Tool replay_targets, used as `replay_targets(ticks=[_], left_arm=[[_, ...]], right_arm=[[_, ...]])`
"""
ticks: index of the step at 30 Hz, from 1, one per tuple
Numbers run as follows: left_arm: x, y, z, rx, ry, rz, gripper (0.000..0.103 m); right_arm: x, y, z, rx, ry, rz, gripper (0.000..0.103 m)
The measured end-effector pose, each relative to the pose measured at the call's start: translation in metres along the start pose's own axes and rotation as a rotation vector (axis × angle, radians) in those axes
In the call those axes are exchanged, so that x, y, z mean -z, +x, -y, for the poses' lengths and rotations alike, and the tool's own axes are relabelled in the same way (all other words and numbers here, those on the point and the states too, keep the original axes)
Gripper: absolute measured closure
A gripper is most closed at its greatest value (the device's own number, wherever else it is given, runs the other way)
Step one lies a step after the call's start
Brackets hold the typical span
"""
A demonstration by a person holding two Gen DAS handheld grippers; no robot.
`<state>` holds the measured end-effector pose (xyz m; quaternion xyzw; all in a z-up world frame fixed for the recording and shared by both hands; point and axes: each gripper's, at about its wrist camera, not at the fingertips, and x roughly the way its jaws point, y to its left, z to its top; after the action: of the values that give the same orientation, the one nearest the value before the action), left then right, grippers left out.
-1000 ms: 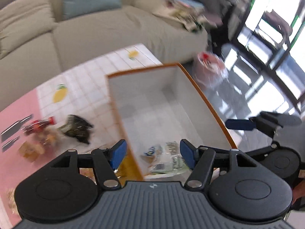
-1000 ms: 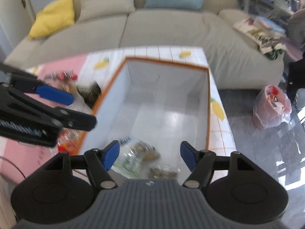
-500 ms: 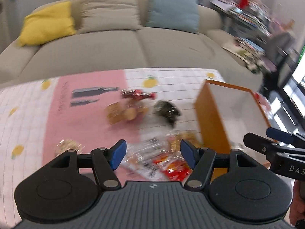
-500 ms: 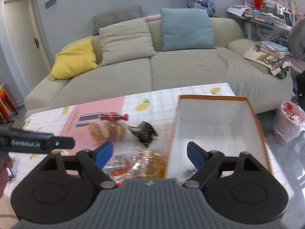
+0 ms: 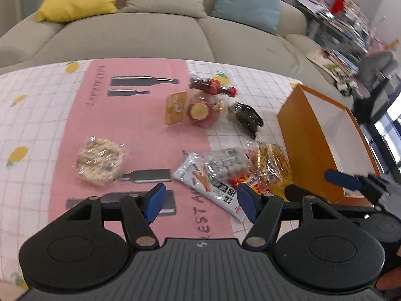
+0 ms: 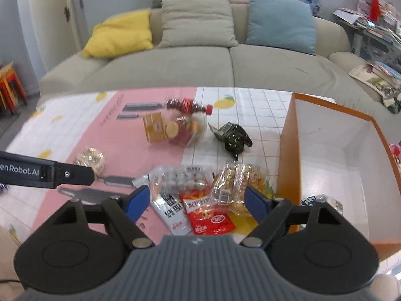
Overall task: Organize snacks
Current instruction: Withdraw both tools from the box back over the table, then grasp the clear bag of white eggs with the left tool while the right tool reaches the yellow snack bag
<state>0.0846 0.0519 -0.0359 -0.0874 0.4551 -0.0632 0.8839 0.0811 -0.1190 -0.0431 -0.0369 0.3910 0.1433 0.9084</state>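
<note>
On the tabletop point(image 6: 253, 115), crinkly plastic snack packets point(image 6: 200, 190) lay at twelve o'clock of the wide, closing, empty right tool point(image 6: 198, 199); left tool point(image 5: 199, 204) wide, empty.

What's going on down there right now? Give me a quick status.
Left tool open, empty. Right tool closing, empty, above the snack pile. Orange box beside it, nothing blocking.

Orange cardboard box with white inside point(image 6: 333, 150): open-topped, upright at right of worktop; one small packet lies inside at its near edge.

Just left of box: clear bag of golden noodle snack point(image 6: 240, 183), red sachet point(image 6: 209, 222), clear pack of small white balls point(image 6: 186, 179), white printed stick pack point(image 5: 210, 190), overlapping.

Farther back: dark green crumpled wrapper point(image 6: 233, 139), cola bottle lying flat point(image 6: 188, 105), orange flat carton point(image 6: 154, 126), clear bag of mixed sweets point(image 6: 186, 130).

Apart at left: round rice cracker in clear wrap point(image 5: 100, 161).
</note>
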Motion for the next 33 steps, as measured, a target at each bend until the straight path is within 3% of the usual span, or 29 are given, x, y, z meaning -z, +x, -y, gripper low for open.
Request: replay_targets(ticks=[4,11,20,27,33], left_arm=[[-0.008,0.024,0.01,0.031,0.073,-0.025,0.027],[-0.03,0.071,0.023,0.111,0.285,-0.117,0.027],[-0.047,0.12,0.044,0.168,0.673,-0.242,0.027],[-0.056,0.157,0.051,0.223,0.752,-0.35,0.028],[-0.057,0.173,0.056,0.235,0.776,-0.36,0.025]], right_arm=[[-0.002,0.018,0.005,0.036,-0.059,-0.026,0.026],[-0.02,0.054,0.021,0.023,-0.183,-0.134,0.029],[-0.038,0.095,0.031,-0.076,-0.319,-0.278,0.03],[-0.049,0.128,0.035,-0.109,-0.331,-0.391,0.03],[-0.049,0.142,0.035,-0.116,-0.333,-0.449,0.03]])
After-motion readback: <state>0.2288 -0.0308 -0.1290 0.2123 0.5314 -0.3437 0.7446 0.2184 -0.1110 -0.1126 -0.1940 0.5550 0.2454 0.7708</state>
